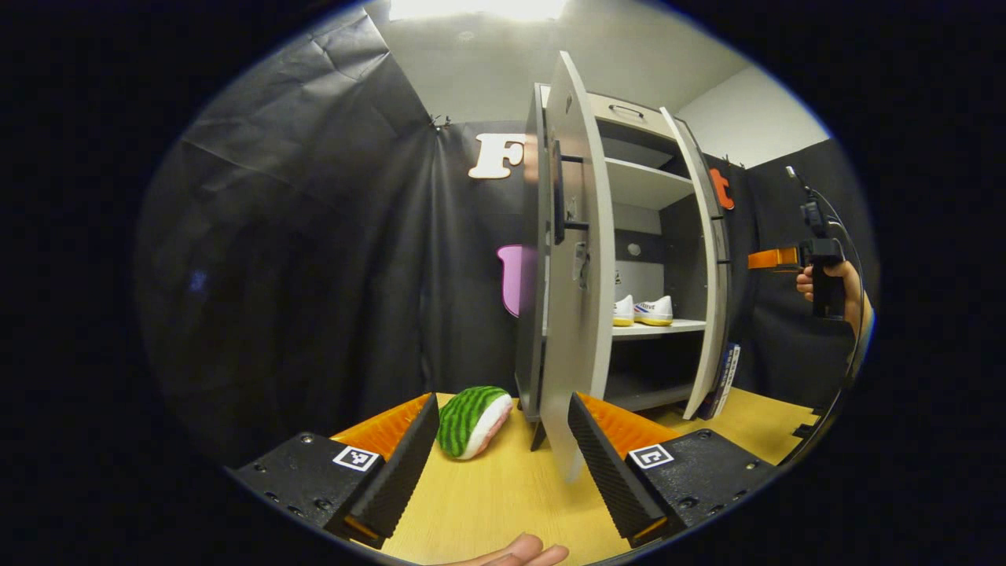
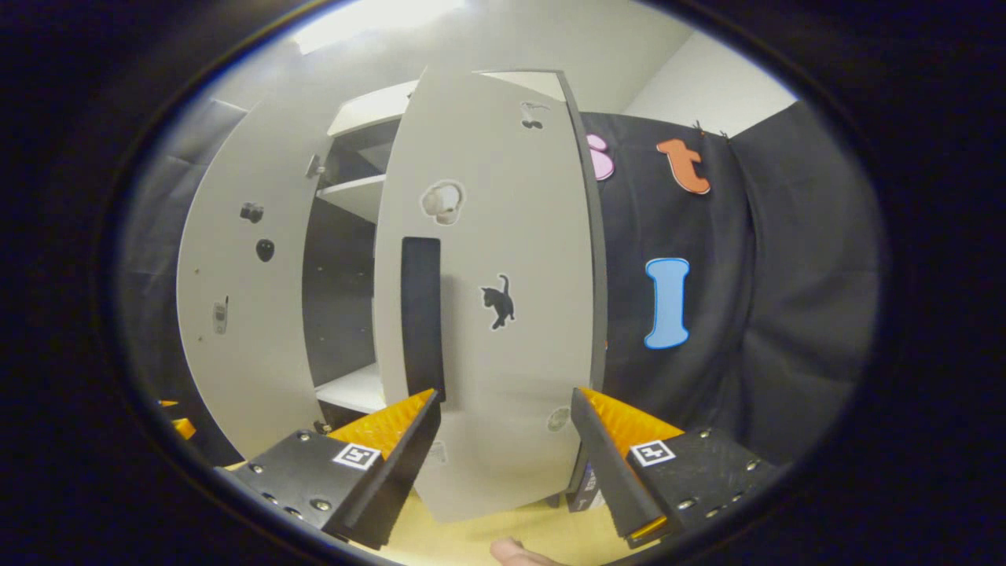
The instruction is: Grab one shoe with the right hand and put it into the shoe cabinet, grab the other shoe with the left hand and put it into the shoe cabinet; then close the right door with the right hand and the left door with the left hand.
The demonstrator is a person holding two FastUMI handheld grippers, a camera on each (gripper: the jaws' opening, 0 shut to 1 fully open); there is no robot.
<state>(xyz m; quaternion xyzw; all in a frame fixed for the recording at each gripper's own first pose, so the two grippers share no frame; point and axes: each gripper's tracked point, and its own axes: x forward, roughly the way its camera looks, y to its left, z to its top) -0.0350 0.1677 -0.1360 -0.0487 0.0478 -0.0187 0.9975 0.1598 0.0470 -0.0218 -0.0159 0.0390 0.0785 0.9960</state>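
Two white shoes [image 1: 644,310] stand side by side on the middle shelf of the pale shoe cabinet [image 1: 644,185]. In the left gripper view the left door [image 1: 578,314] stands open, nearly edge-on, its lower corner between the fingers of my open left gripper [image 1: 503,464]; I cannot tell if they touch. The right door [image 1: 707,275] is open too, and farther right a hand holds the right gripper [image 1: 821,267]. In the right gripper view the right door [image 2: 487,299] faces me close up. Its black handle [image 2: 422,314] sits just above my open right gripper [image 2: 503,464].
A watermelon-patterned plush [image 1: 471,420] lies on the yellow table [image 1: 503,503] by the cabinet's left foot. Books [image 1: 727,377] lean against the cabinet's right side. Black cloth walls surround the booth. The left door's inner face [image 2: 236,314] and dark interior [image 2: 338,299] show beyond the right door.
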